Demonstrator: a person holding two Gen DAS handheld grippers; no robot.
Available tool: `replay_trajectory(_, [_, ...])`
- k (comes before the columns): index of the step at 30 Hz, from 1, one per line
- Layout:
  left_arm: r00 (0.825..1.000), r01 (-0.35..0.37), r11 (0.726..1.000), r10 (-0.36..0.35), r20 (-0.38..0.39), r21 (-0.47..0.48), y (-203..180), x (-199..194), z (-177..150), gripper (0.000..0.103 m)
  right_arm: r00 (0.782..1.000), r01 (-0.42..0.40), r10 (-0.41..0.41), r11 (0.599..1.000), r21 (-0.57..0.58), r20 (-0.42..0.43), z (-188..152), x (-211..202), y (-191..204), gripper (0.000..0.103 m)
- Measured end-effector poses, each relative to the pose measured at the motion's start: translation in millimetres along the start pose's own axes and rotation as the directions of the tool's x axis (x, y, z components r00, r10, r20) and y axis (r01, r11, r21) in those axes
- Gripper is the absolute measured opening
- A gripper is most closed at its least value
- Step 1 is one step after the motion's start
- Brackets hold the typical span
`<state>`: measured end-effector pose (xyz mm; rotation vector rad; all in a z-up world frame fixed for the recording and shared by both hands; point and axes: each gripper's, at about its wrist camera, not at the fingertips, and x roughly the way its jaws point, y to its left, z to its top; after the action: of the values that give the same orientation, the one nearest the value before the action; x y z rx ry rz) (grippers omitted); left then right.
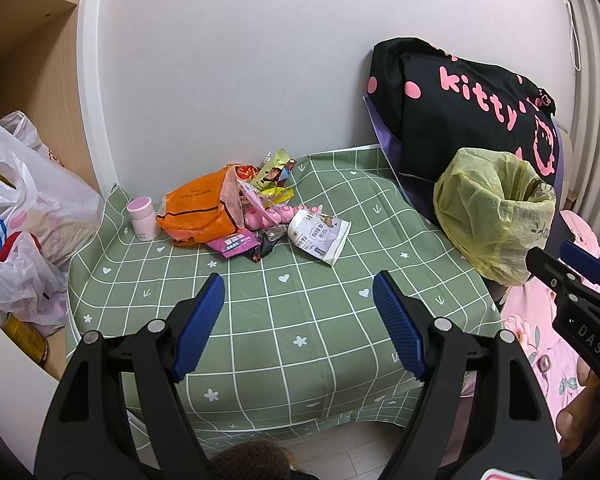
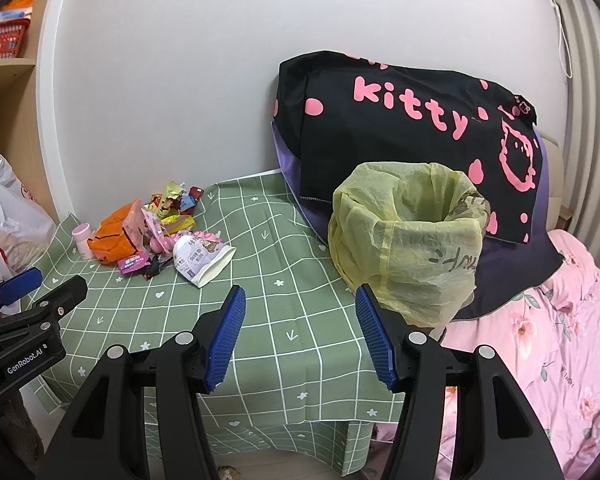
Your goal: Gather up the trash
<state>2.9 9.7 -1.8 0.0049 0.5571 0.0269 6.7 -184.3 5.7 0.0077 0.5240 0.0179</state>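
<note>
Both grippers hang above the green checked tablecloth [image 1: 300, 312], holding nothing: the left gripper [image 1: 299, 292] has its jaws spread wide, and so does the right gripper [image 2: 300, 308]. The snack wrappers [image 1: 260, 196] lie heaped at the far side beside an orange bag [image 1: 198, 210] and a white pouch [image 1: 320, 236]. The yellow-lined trash bin [image 2: 408, 240] stands at the right edge, seemingly resting against the black "kitty" bag [image 2: 412, 120]

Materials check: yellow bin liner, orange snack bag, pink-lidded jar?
Yellow bin liner: thin matte plastic film, translucent and crinkled. Orange snack bag: likely glossy plastic laminate, creased with sheen. Pink-lidded jar: probably rigid plastic, smooth satin surface.
</note>
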Motion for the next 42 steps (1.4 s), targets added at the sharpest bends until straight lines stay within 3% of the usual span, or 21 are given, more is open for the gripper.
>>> replay_trajectory(26, [1.0, -0.011, 1.0, 0.011, 0.006, 0.0, 5, 5, 7, 0.073, 1.0, 0.001, -0.001, 1.0, 0.001, -0.004, 1, 6, -9, 0.054])
replay_trajectory(34, [1.0, -0.015, 1.0, 0.015, -0.018, 0.0, 28, 43, 17, 0.073, 0.998, -0.041, 0.039, 0.998, -0.044, -0.046, 9, 49, 5, 0.054])
replay_trajectory(42, [0.998, -0.046, 0.994, 0.042, -0.04, -0.099, 91, 94, 34, 0.073, 0.977, -0.186, 0.171, 0.975, -0.122, -0.128, 25, 122, 42, 0.054])
